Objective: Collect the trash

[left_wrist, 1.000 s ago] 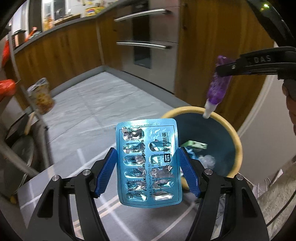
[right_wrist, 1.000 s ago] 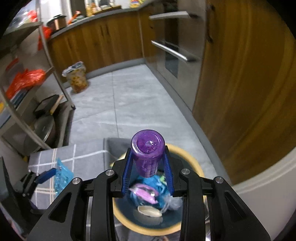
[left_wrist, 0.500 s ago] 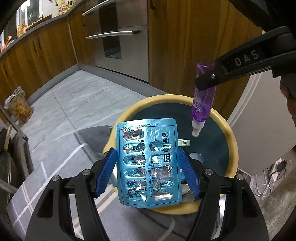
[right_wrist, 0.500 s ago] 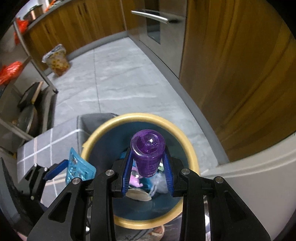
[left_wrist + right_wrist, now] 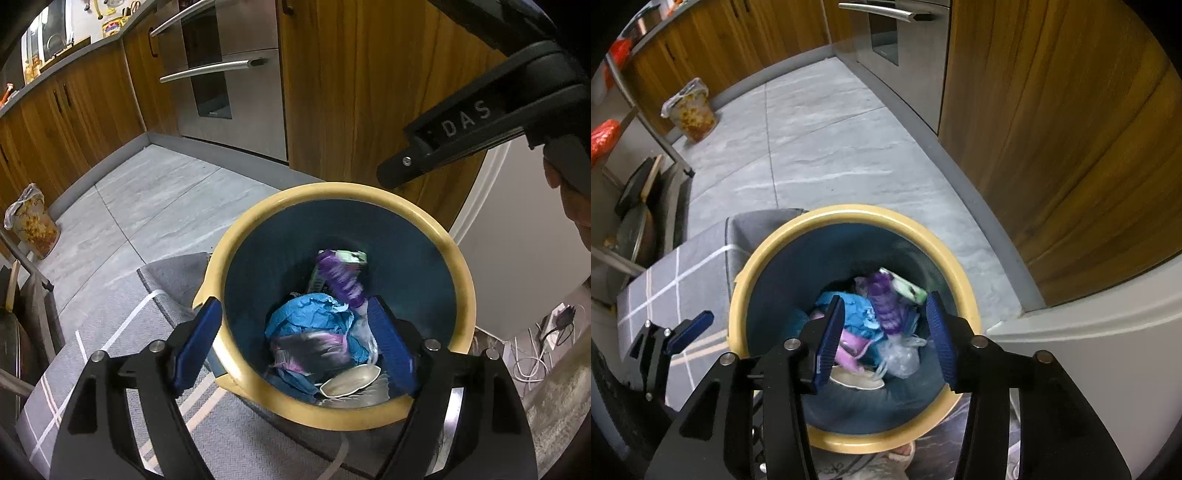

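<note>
A round bin with a yellow rim (image 5: 258,218) and dark blue inside sits on the floor below both grippers; it also shows in the right wrist view (image 5: 768,254). Inside lie a purple bottle (image 5: 341,280), crumpled blue wrapping (image 5: 306,321) and other trash. The purple bottle also shows in the right wrist view (image 5: 886,306). My left gripper (image 5: 295,343) is open and empty over the bin's near rim. My right gripper (image 5: 884,328) is open and empty above the bin. The blister pack is not clearly visible.
A grey checked mat (image 5: 110,332) lies left of the bin. Wooden cabinets (image 5: 369,92) and a steel oven (image 5: 229,74) stand behind. A full bag (image 5: 31,221) sits on the grey tile floor at left. A metal rack (image 5: 635,184) stands at left.
Both grippers opened over the bin. The blue blister pack left my left gripper and the purple bottle dropped from my right gripper into the bin.
</note>
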Motion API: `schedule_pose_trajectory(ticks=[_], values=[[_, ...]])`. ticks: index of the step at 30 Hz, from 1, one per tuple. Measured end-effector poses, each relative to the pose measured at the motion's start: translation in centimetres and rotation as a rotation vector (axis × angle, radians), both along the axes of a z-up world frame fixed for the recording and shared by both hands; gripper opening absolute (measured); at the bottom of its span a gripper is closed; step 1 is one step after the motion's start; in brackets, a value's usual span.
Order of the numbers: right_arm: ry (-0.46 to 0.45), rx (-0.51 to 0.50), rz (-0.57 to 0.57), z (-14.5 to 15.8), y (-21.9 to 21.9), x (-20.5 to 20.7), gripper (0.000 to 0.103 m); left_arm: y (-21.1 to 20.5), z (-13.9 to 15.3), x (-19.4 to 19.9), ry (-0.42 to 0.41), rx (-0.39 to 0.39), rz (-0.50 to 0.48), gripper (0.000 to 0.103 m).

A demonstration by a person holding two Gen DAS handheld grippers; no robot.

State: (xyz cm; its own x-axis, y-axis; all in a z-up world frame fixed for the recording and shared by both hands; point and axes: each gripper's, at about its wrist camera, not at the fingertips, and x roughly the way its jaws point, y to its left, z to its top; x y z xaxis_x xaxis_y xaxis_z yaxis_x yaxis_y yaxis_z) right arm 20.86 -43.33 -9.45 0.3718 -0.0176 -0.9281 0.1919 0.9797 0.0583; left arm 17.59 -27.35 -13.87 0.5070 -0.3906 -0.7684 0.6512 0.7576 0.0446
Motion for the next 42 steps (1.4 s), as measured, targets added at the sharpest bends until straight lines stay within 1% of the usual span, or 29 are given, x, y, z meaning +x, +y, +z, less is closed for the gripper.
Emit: schedule_pose_trajectory(ticks=[2,6,9,12,14,15,17,20,22,23,27,28,29,31,33,37,40,42], values=[[0.0,-0.004,-0.005,0.0,-0.1,0.0,0.049,0.0,0.2,-0.2,-0.011,-0.001,0.001,0.091],[-0.002,-0.004,-0.016,0.1,-0.3,0.0,0.049,0.0,0.3,-0.2,-0.02,0.002,0.001,0.095],[-0.007,-0.007,-0.019,0.2,-0.4,0.0,0.052,0.0,0.5,-0.4,-0.024,0.0,0.004,0.096],[-0.012,-0.01,-0.022,0.3,-0.6,0.0,0.06,0.1,0.6,-0.5,-0.025,0.001,0.003,0.096],[-0.013,-0.014,-0.022,0.3,-0.5,-0.1,0.071,0.4,0.8,-0.8,-0.024,0.004,0.001,0.097],[-0.011,-0.018,-0.023,0.3,-0.5,-0.2,0.074,0.6,0.8,-1.0,-0.021,0.003,0.001,0.096],[0.002,-0.034,-0.025,0.2,-0.3,-0.5,0.084,1.1,1.0,-1.3,-0.005,-0.002,0.004,0.097],[0.027,-0.032,-0.025,0.4,0.4,-1.3,0.087,2.7,1.9,-2.1,0.028,-0.017,0.024,0.096],[0.018,-0.017,-0.024,1.1,1.2,-2.1,0.089,3.7,2.7,-2.7,0.029,-0.025,0.042,0.096],[-0.007,-0.007,-0.022,2.0,1.9,-2.9,0.091,4.6,3.5,-3.1,0.029,-0.038,0.055,0.096],[-0.119,0.0,0.022,5.0,4.5,-5.5,0.093,7.7,6.2,-4.5,0.042,-0.09,0.099,0.097],[-0.168,0.003,0.035,6.2,5.3,-6.5,0.093,8.4,6.9,-4.8,0.039,-0.098,0.108,0.097],[-0.237,0.01,0.04,7.6,5.9,-7.7,0.093,9.2,7.8,-5.3,0.025,-0.107,0.118,0.097],[-0.376,0.01,0.026,10.0,6.5,-10.1,0.097,10.9,9.6,-6.3,-0.022,-0.126,0.145,0.097],[-0.482,-0.01,0.005,11.6,7.1,-12.3,0.097,12.6,11.2,-7.2,-0.077,-0.146,0.191,0.097],[-0.582,-0.053,0.014,12.8,8.9,-15.3,0.098,15.6,13.9,-9.5,-0.161,-0.198,0.262,0.097],[-0.604,-0.104,-0.004,12.7,10.2,-17.4,0.098,16.9,15.2,-11.4,-0.21,-0.234,0.277,0.097],[-0.622,-0.114,0.011,12.6,11.0,-18.7,0.098,17.4,15.5,-12.5,-0.23,-0.24,0.296,0.097]])
